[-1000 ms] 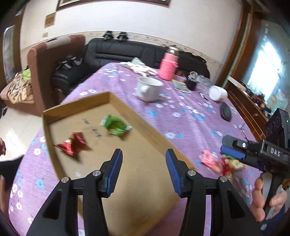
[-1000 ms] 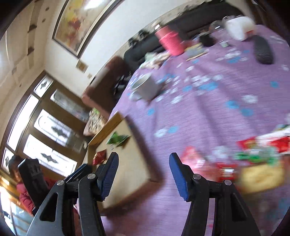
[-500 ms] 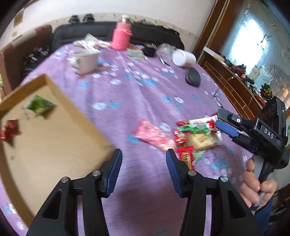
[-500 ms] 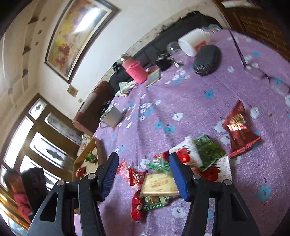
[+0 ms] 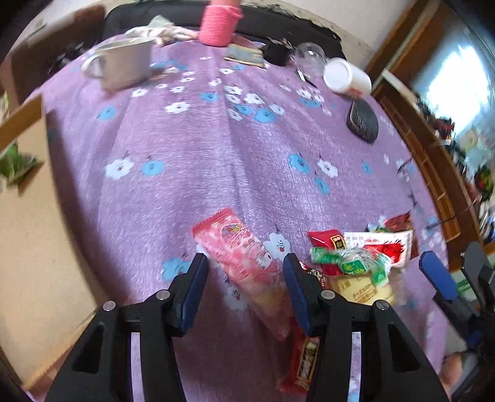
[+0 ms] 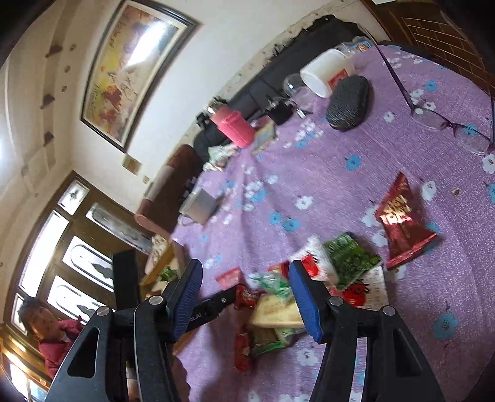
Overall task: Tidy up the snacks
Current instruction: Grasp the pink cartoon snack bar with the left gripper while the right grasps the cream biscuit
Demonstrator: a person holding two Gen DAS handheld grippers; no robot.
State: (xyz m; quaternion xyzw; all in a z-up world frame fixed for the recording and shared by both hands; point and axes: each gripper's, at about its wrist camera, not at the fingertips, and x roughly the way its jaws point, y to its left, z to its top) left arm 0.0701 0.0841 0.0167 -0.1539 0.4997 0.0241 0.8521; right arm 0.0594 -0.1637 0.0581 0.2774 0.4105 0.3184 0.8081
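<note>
The left gripper (image 5: 244, 275) is released, its blue pads spread wide with a long pink packet (image 5: 247, 266) lying on the cloth (image 5: 198, 148) in the gap between them; whether a pad touches the packet cannot be told. The right gripper (image 6: 244, 293) is also released, jaws apart and holding nothing, poised over the snack pile (image 6: 278, 309).

Taking the pink packet as the landmark: just to its right lies the pile, a heap with a green-and-clear wrapper (image 5: 352, 263) on top, a red packet (image 5: 328, 241) behind that, a tan packet (image 5: 362, 287) under it and a white-and-red pack (image 5: 386, 244) further right. Below the pink packet a small red bar (image 5: 304, 365) shows beside the left gripper's right finger. Far to its left is the wooden tray (image 5: 18, 123), holding a green snack (image 5: 15, 164) near its far rim. Well beyond the packet, towards the sofa, stand a white mug (image 5: 120, 68) and a pink flask (image 5: 219, 21); up and to the right lie a tipped white tub (image 5: 346, 77) and a black case (image 5: 362, 120).

In the right wrist view a dark red bag (image 6: 402, 222) and a green pack (image 6: 349, 256) lie right of the pile, with glasses (image 6: 433, 117) further off
</note>
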